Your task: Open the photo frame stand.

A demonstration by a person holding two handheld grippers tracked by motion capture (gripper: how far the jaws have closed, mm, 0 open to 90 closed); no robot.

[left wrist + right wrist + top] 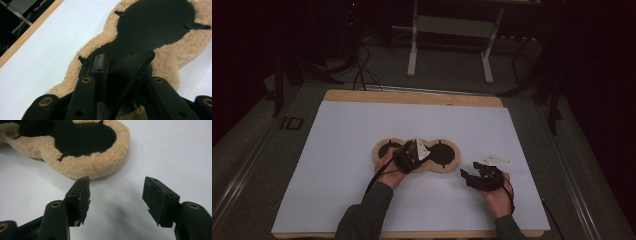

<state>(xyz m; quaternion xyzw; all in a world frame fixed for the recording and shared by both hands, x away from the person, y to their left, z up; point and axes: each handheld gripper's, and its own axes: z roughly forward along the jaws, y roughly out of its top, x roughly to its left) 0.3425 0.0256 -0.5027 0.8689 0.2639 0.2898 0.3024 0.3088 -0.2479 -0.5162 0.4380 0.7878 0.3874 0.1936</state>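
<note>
- My left gripper [414, 150] pinches a black flap [130, 67] on the fuzzy pad [417, 155], right at its middle.
- My right gripper [115, 200] is spread wide, holding nothing.
- The pad lies long, left to right, on the white sheet [337, 150], ahead of the right gripper and to its left.

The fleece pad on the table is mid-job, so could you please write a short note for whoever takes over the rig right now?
Left gripper: shut on the fleece pad, pinching a lifted black flap of its lining at the pad's near end.
Right gripper: open, holding nothing, over the bare white sheet just right of the pad; its fingers are wide apart.
The pad lies flat, black side up, mid-table.
Done: the flap is gripped and raised at one end.
Left: probably peeling or folding the rest; the right gripper could steady the far lobe.
</note>
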